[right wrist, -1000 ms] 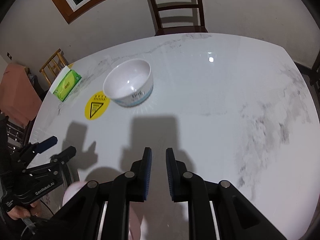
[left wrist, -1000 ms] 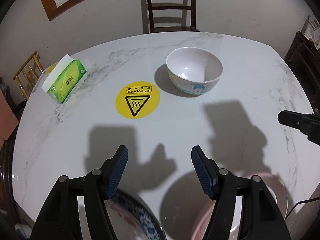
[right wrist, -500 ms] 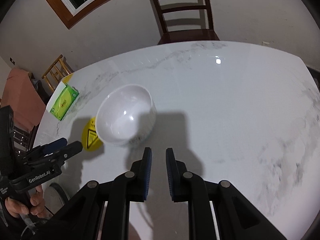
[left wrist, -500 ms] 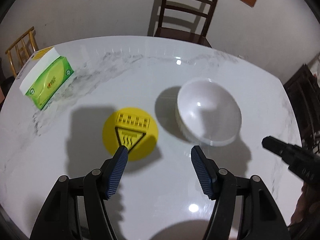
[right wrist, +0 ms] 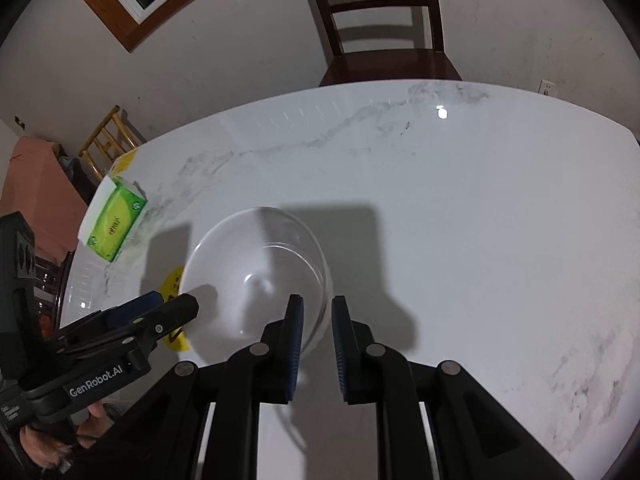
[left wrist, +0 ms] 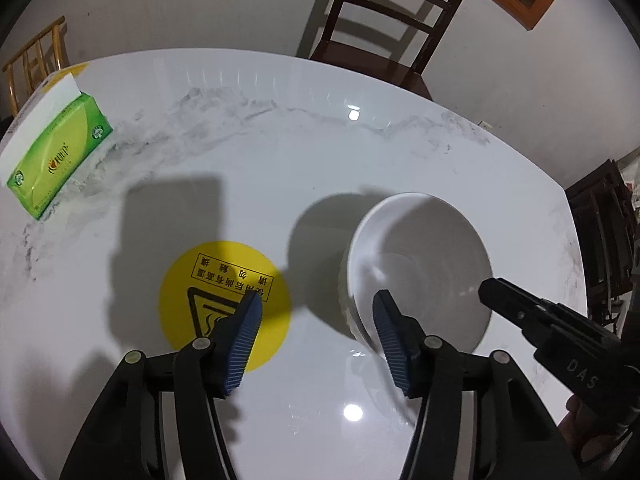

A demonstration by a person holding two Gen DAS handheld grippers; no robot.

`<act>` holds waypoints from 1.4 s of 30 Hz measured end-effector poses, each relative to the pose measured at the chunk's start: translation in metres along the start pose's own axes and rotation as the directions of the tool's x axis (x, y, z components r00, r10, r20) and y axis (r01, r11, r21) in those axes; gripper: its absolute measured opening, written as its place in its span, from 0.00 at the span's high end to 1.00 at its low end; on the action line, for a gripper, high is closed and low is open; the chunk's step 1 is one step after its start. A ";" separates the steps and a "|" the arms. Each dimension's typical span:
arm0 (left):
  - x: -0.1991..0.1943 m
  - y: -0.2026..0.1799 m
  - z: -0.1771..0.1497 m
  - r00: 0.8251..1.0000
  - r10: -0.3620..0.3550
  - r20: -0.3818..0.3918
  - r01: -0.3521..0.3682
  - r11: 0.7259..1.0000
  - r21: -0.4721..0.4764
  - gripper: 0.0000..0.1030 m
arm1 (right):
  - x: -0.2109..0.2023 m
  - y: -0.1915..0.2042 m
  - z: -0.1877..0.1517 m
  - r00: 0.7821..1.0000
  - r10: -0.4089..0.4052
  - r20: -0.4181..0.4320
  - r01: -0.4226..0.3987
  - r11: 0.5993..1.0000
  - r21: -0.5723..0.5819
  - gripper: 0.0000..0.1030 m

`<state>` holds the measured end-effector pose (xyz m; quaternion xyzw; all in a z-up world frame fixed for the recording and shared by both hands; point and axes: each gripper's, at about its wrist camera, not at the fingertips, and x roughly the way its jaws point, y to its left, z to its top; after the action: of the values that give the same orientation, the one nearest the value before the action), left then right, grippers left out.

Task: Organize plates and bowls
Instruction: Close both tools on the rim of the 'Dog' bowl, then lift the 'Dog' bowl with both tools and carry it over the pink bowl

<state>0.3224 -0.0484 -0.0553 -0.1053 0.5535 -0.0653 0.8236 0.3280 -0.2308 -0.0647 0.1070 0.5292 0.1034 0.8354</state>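
Both tongs pointed steeply down at the worktop. The left tongs (left wrist: 318, 326), black-armed with ribbed blue pads, stood apart and were closing; the rim of the white round ceramic bowl (left wrist: 424, 256) lay between the pads, the right pad inside the bowl and the left pad over the yellow sticker, with no clear pressing seen. The right tongs (right wrist: 317, 334) were drawn together with only a narrow gap showing, and the near rim of the bowl (right wrist: 248, 264) lay in line with that gap; whether the pads pressed it could not be told. A hand (right wrist: 44, 444) gripped the handle of the left tongs at the lower left of the right wrist view.

The worktop (left wrist: 280, 152) was a glossy white marble slab with grey veining, rounded at its far edge, carrying lamp glare spots. Behind it stood a pale plastered wall and a wood-framed window (right wrist: 132, 4) at the upper left of the right wrist view.

One bowl sat right of centre in the left wrist view. One round yellow warning sticker (left wrist: 192, 300) with a black triangle lay left of it, near but apart. One green tissue box (left wrist: 56, 160) rested at the left edge. One dark wooden slatted chair (left wrist: 384, 16) stood at the far side, and one light bamboo chair (left wrist: 32, 64) at the upper left.
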 end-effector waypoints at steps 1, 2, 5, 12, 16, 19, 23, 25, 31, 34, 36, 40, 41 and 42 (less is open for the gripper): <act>0.003 0.000 0.001 1.000 -0.004 -0.002 0.004 1.000 -0.003 0.54 | 0.003 0.000 0.000 1.000 -0.005 -0.002 0.005 1.000 0.000 0.85; 0.006 0.000 0.002 1.000 -0.011 -0.007 0.011 1.000 -0.007 0.56 | 0.005 0.000 0.001 1.000 -0.009 -0.004 0.009 1.000 0.000 0.85; 0.013 0.002 0.004 1.000 -0.020 -0.023 0.020 1.000 -0.021 0.61 | 0.011 0.000 0.000 1.000 -0.014 -0.003 0.014 1.000 0.000 0.85; 0.015 -0.003 0.003 0.998 -0.065 -0.020 0.065 0.998 -0.014 0.88 | 0.015 -0.001 0.000 1.000 -0.002 -0.006 0.002 1.000 0.012 0.88; 0.015 -0.008 0.000 0.998 -0.059 -0.029 0.059 0.998 0.005 0.90 | 0.014 -0.001 -0.003 1.000 -0.010 -0.004 0.010 1.000 0.029 0.89; 0.013 -0.008 -0.005 0.997 -0.060 -0.042 0.060 0.998 0.006 0.90 | 0.010 0.000 -0.009 1.000 -0.012 -0.006 0.013 0.999 0.031 0.89; 0.010 -0.010 -0.009 0.998 -0.051 -0.047 0.051 0.999 0.014 0.90 | 0.001 0.002 -0.017 1.000 -0.012 0.000 0.012 1.000 0.027 0.89; 0.007 -0.012 -0.012 0.998 -0.049 -0.047 0.050 0.999 0.020 0.90 | -0.005 0.003 -0.022 1.000 -0.014 0.006 0.014 1.000 0.027 0.89; -0.007 -0.018 -0.028 0.997 -0.055 -0.053 0.057 0.998 0.039 0.90 | -0.022 0.004 -0.037 1.000 -0.018 0.005 0.018 0.999 0.030 0.89; -0.014 -0.021 -0.035 0.997 -0.057 -0.047 0.059 0.997 0.050 0.90 | -0.031 0.003 -0.044 1.000 -0.017 0.009 0.017 0.999 0.036 0.89; -0.019 -0.024 -0.040 0.997 -0.056 -0.046 0.058 0.997 0.058 0.90 | -0.037 0.005 -0.049 1.000 -0.019 0.014 0.018 0.999 0.035 0.89; -0.031 -0.027 -0.046 0.997 -0.060 -0.037 0.063 0.996 0.069 0.91 | -0.052 0.007 -0.057 0.999 -0.017 0.028 0.016 0.999 0.031 0.89; -0.034 -0.028 -0.048 0.997 -0.063 -0.035 0.065 0.995 0.070 0.90 | -0.056 0.008 -0.059 0.999 -0.017 0.031 0.016 0.999 0.030 0.89; -0.038 -0.029 -0.050 0.997 -0.064 -0.033 0.067 0.995 0.073 0.91 | -0.061 0.010 -0.061 0.999 -0.017 0.036 0.016 0.999 0.030 0.89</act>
<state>0.2617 -0.0727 -0.0327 -0.0920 0.5594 -0.1142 0.8158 0.2469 -0.2348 -0.0352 0.1166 0.5165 0.0867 0.8439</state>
